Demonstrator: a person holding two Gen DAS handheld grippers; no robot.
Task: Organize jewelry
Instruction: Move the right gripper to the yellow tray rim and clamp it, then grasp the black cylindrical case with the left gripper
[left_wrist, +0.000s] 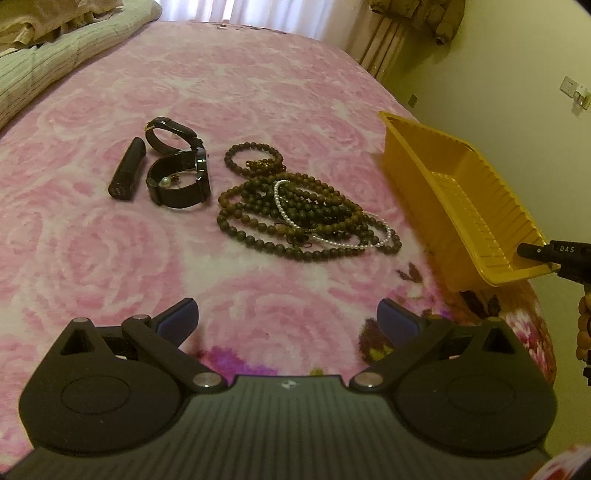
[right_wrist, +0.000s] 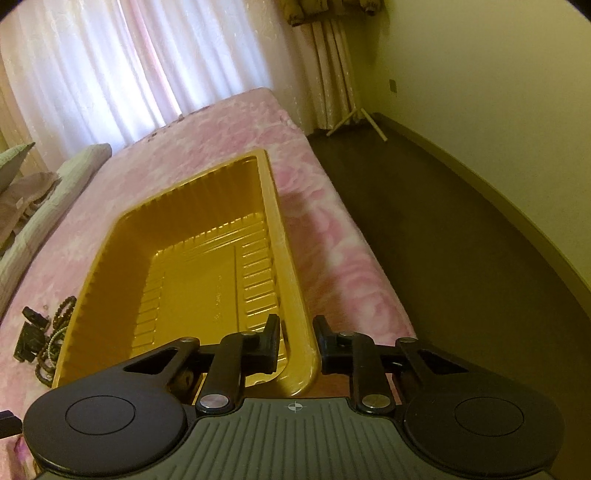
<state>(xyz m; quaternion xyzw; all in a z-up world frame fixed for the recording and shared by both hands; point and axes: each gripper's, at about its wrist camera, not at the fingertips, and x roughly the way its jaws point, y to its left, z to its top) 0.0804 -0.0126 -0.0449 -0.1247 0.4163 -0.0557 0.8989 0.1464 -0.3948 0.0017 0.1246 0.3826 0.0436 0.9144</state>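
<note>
A pile of brown bead strings with a white pearl strand lies mid-bed. Left of it lie two black watches and a black tube. My left gripper is open and empty, in front of the pile. An empty yellow plastic tray stands tilted at the bed's right edge. My right gripper is shut on the tray's near right rim, one finger inside, one outside. The beads also show in the right wrist view, left of the tray.
The pink rose blanket covers the bed. Folded quilts lie at the far left. The bed's right edge drops to dark floor beside a yellow wall. Curtains hang behind the bed.
</note>
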